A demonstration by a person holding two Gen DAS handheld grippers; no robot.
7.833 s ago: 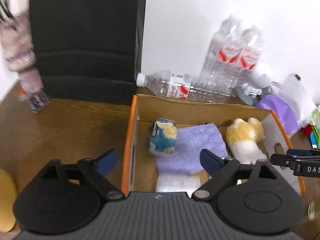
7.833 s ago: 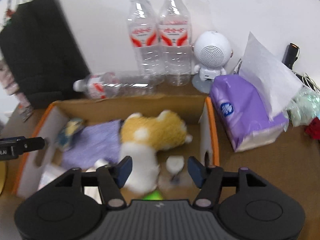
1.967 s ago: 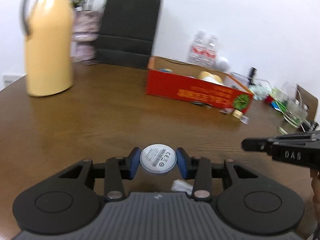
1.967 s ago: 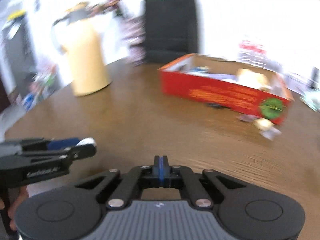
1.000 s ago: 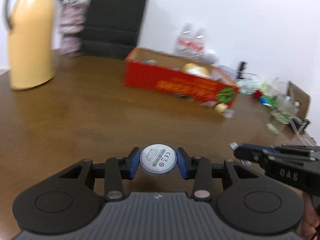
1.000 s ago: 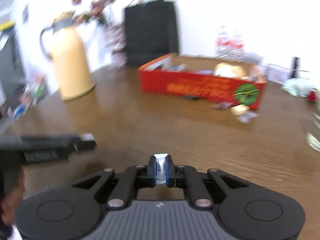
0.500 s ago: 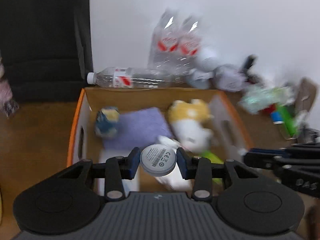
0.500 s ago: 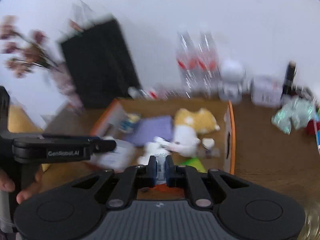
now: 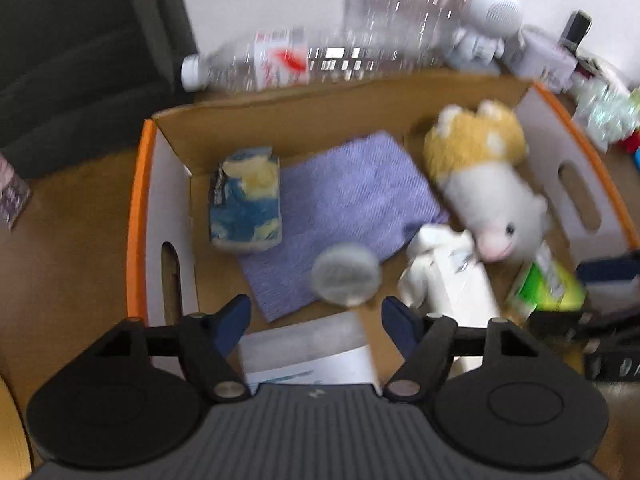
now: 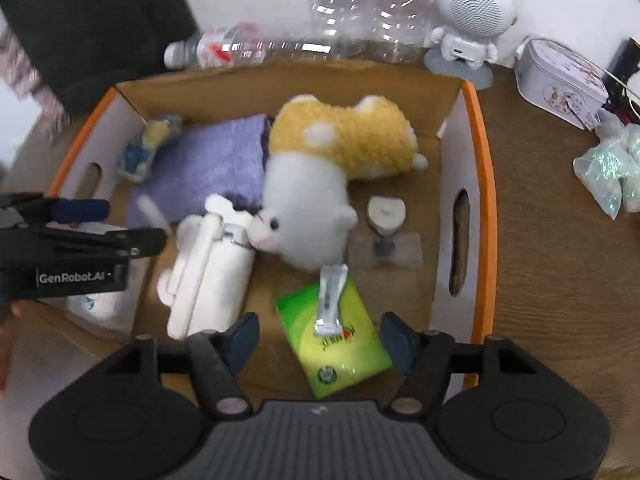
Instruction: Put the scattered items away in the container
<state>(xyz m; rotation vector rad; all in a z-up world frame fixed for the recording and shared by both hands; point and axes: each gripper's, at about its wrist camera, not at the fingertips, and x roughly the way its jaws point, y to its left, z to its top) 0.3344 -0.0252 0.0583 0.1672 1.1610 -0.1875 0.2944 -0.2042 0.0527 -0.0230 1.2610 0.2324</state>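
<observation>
white disc (image 9: 345, 274) blurred above box (image 9: 138, 208); left gripper (image 9: 316, 320), right gripper (image 10: 318, 338) both spread.

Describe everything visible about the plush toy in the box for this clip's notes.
The plush toy is a soft, fuzzy animal with a yellow back carrying white patches and a white belly and face, with a dark eye and pink snout. It lies on its side inside the cardboard box, head toward the cameras. Its snout meets the white roll, its side overlaps the purple cloth, and the green packet lies just in front. Neither gripper touches it.
</observation>
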